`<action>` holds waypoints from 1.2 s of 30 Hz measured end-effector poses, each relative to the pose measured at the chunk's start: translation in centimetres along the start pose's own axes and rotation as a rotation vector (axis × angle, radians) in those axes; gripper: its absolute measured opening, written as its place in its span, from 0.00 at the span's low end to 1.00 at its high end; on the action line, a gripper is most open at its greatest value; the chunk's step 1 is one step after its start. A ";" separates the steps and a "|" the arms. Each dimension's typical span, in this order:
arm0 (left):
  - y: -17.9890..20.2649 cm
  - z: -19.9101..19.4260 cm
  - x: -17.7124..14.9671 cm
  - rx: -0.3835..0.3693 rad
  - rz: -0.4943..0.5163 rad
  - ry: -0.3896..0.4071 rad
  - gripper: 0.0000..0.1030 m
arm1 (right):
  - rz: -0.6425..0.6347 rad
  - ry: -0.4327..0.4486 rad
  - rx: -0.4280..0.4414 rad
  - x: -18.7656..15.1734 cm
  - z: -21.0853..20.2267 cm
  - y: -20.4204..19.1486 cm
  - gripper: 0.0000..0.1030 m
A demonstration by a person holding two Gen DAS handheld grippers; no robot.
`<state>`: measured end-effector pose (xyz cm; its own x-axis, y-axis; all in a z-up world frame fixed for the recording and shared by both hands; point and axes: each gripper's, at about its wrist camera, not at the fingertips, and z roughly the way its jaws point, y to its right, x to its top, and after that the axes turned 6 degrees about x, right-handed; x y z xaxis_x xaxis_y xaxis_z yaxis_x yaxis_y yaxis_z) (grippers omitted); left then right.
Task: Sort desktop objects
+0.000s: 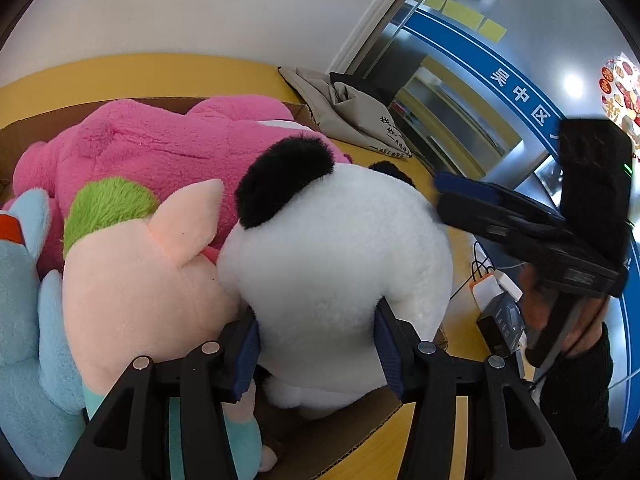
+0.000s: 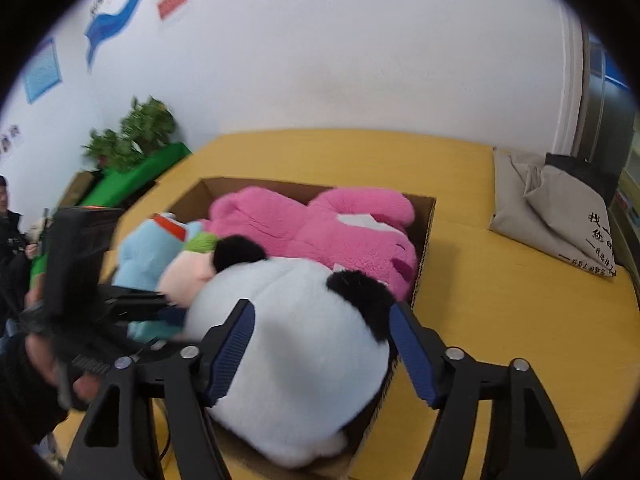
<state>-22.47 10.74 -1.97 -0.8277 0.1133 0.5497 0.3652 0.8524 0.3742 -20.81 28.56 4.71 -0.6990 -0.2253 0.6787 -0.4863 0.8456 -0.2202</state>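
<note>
Yellow bench (image 2: 500, 320) against white wall (image 2: 340, 60). Blue and red wall graphics (image 2: 116, 20) far left; potted plant (image 2: 132, 132) below. Glass door (image 1: 460, 92) far right.

Panda plush (image 1: 340, 264) is showing white with black ears. Bear plush (image 1: 160, 148) is reading hot pink, white patch near its face. Pig plush (image 1: 148, 280) is showing pale peach, with a lime-green tuft (image 1: 106, 204) beside it. Light-blue plush (image 1: 28, 300) is carrying a red-orange and white stripe. Cardboard box (image 2: 424, 240) is showing brown, tabletop (image 2: 520, 320) mustard yellow. Cloth bag (image 2: 560, 216) is grey with black lettering. Both claws are showing black frames with dark-blue ribbed pads (image 2: 236, 348). Wall is white; glass door band (image 1: 500, 72) is blue with white characters.
</note>
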 end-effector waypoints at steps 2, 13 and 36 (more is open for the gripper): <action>-0.1 -0.4 -0.3 0.044 0.001 0.013 0.57 | 0.032 -0.083 -0.026 0.2 4.1 0.3 0.64; -0.8 -8.7 -5.3 0.193 0.005 0.149 0.75 | 0.081 -0.091 -0.107 -2.5 3.2 -1.2 0.69; -6.3 -18.6 -15.8 0.567 -0.180 0.253 1.00 | 0.183 0.166 -0.201 -12.7 -4.5 -15.1 1.00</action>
<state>-3.78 -5.95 0.88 -0.7037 -0.1215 0.7001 -0.1092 0.9921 0.0624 -2.25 20.83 2.57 -0.6624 0.0070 0.7491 -0.2360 0.9471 -0.2176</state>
